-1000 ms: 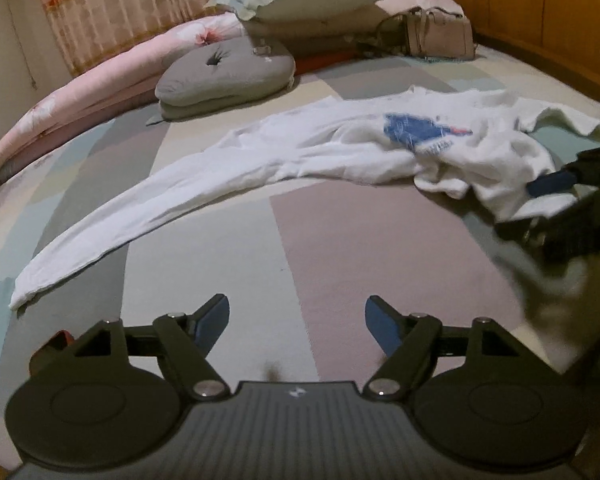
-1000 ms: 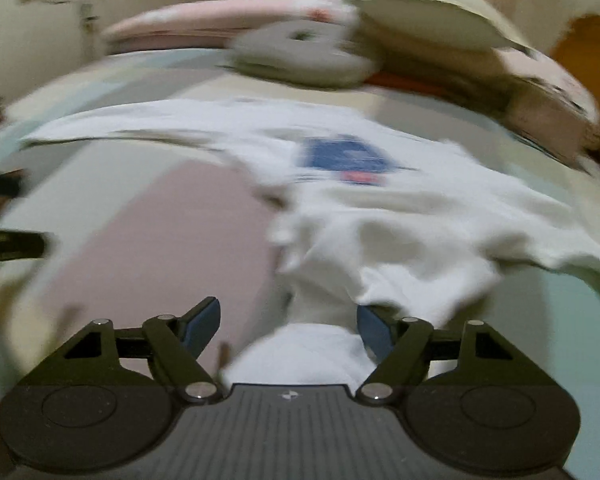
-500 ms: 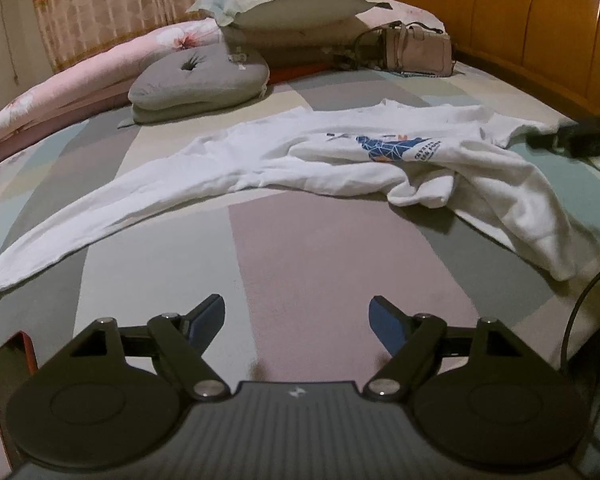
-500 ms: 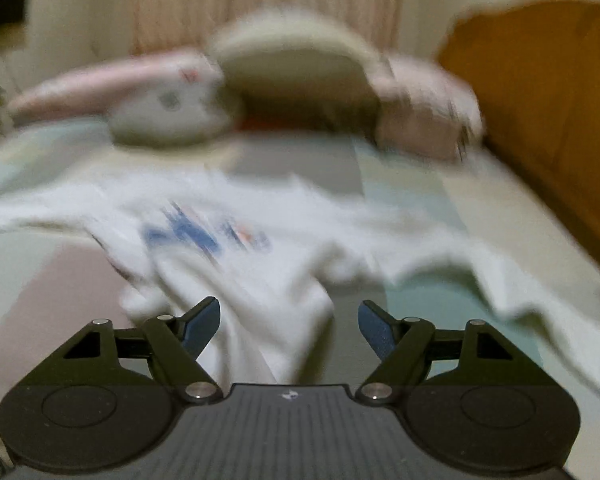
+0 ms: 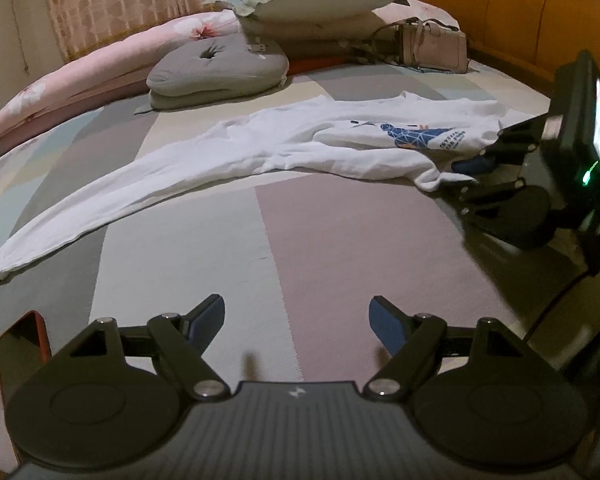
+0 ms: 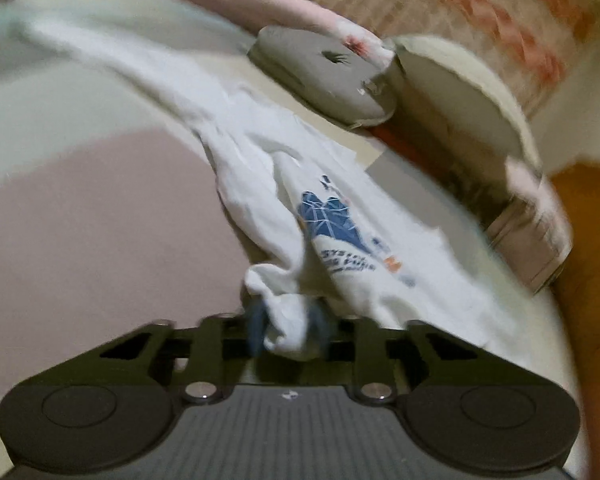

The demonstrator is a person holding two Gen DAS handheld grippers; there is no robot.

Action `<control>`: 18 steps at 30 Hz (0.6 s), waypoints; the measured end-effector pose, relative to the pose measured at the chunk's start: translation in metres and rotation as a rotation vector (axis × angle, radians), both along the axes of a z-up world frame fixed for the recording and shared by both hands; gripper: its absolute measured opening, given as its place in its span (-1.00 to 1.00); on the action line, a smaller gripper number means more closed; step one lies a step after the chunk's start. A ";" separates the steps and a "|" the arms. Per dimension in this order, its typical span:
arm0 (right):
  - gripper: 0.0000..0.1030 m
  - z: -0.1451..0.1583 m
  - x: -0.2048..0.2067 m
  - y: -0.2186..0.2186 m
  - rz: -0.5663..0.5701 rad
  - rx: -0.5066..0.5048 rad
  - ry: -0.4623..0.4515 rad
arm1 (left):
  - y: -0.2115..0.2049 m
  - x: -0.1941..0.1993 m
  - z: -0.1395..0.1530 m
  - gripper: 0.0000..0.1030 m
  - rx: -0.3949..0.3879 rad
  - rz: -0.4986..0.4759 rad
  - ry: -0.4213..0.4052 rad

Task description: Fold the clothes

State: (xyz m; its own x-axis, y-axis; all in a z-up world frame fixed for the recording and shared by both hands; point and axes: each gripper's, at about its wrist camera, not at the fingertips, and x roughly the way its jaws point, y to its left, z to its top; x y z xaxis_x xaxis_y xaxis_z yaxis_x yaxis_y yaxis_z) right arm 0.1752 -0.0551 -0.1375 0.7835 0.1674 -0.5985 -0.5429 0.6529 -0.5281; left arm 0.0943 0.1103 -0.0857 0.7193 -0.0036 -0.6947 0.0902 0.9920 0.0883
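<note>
Crumpled white long-sleeved cotton shirt with blue chest print [image 5: 340, 148] lies across striped pastel bedspread [image 5: 340, 248], long axis running lower left to centre right of left-wrist frame. Right tool [image 6: 288, 326] closing on bunched hem corner, cloth between blue pads. Left tool [image 5: 296, 320] spread wide, holding nothing, above bare bedspread; sleeve end [image 5: 4, 268] at left edge nearer it. Grey round cushion [image 5: 220, 68] beyond shirt.
</note>
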 end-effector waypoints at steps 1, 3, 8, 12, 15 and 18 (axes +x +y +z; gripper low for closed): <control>-0.74 0.005 0.000 -0.001 -0.001 0.023 0.026 | 0.002 0.000 0.000 0.55 -0.005 0.001 -0.003; -0.77 0.020 -0.001 -0.006 0.001 0.093 0.094 | 0.004 -0.001 -0.001 0.55 -0.012 0.001 -0.008; -0.82 0.062 -0.005 -0.007 0.068 0.294 0.290 | 0.006 -0.001 -0.003 0.55 -0.025 -0.003 -0.011; -0.96 0.087 -0.009 0.002 0.177 0.466 0.448 | 0.008 -0.008 -0.002 0.55 -0.044 -0.011 -0.018; -0.95 0.095 -0.018 0.012 0.225 0.493 0.451 | 0.009 -0.011 -0.001 0.55 -0.044 -0.003 -0.018; -0.89 0.092 -0.025 0.015 0.184 0.430 0.402 | 0.010 -0.013 0.000 0.55 -0.054 -0.006 -0.020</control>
